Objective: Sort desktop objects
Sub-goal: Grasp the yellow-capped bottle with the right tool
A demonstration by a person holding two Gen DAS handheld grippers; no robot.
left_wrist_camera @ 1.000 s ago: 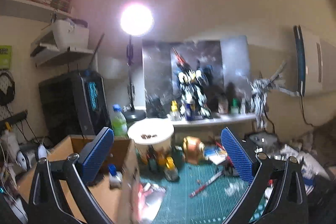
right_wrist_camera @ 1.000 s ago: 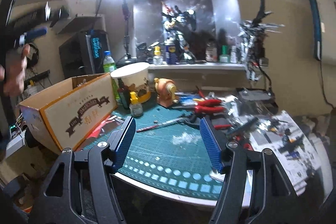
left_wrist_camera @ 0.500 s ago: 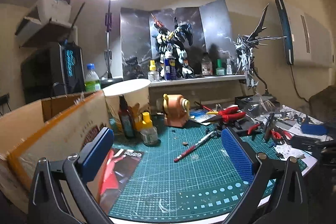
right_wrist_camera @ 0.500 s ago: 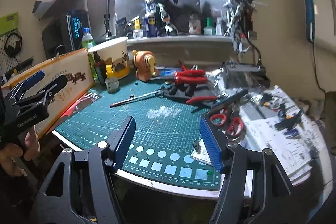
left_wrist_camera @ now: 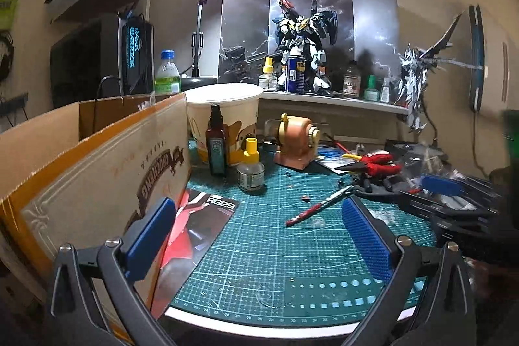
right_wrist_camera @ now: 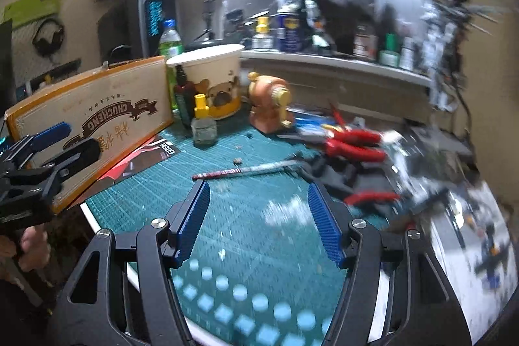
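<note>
A green cutting mat (left_wrist_camera: 275,252) holds a red-and-silver pen (left_wrist_camera: 319,206), a yellow-capped glass bottle (left_wrist_camera: 250,169), a dark spray bottle (left_wrist_camera: 216,145), an orange pencil sharpener (left_wrist_camera: 296,140) and red pliers (left_wrist_camera: 373,164). An open cardboard box (left_wrist_camera: 97,171) stands at the left. My left gripper (left_wrist_camera: 259,235) is open and empty above the mat's front edge. My right gripper (right_wrist_camera: 259,216) is open and empty, just short of the pen (right_wrist_camera: 246,172). The left gripper also shows in the right wrist view (right_wrist_camera: 48,148), beside the box (right_wrist_camera: 97,115).
A white paper bucket (left_wrist_camera: 223,115) stands behind the bottles. A red-and-black booklet (left_wrist_camera: 198,226) lies by the box. A shelf (left_wrist_camera: 334,101) at the back carries a robot model, a can and small bottles. Tools and papers (right_wrist_camera: 454,216) crowd the right side.
The left gripper has dropped from above the box to low over the mat's front edge. The right gripper has moved forward toward the pen. Both stay open.
</note>
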